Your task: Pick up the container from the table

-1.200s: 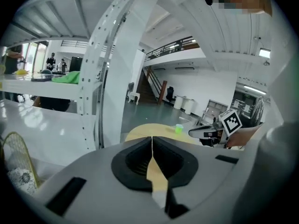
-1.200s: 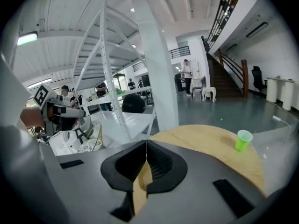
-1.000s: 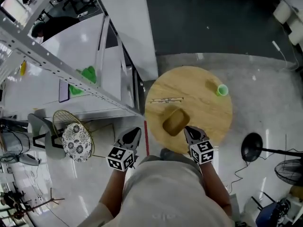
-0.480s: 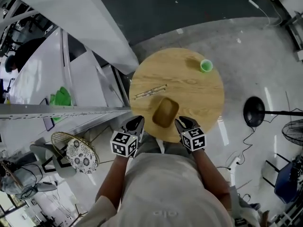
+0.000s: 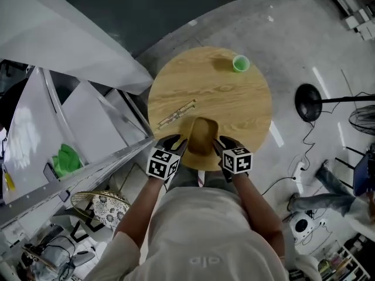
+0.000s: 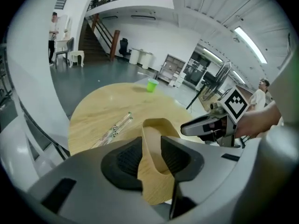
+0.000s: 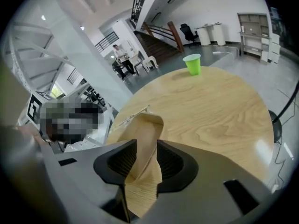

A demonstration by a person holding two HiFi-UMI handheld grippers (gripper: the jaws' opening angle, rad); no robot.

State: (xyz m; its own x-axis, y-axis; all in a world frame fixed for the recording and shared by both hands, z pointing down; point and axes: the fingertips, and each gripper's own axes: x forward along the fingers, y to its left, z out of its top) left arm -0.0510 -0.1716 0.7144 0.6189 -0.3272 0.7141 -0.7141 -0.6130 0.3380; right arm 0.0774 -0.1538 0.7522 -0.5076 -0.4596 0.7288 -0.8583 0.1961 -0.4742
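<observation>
Two items, a green cup (image 5: 240, 63) far right and wrapped sticks (image 5: 176, 114) left, lie clear on the desk (image 5: 246, 110) while left tool (image 6: 152, 155) and right tool (image 7: 145, 160), jaws opening, straddle opposite walls of the container (image 5: 203, 136).

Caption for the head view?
Left gripper and right gripper, jaws opening, straddle walls of the tan wooden container on a round wooden table.

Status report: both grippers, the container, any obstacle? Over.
Left gripper, right gripper: jaws opening, each astride one wall of the wooden container, no grip. It sits at near edge of round table. Green cup, wrapped sticks lie clear of it.
</observation>
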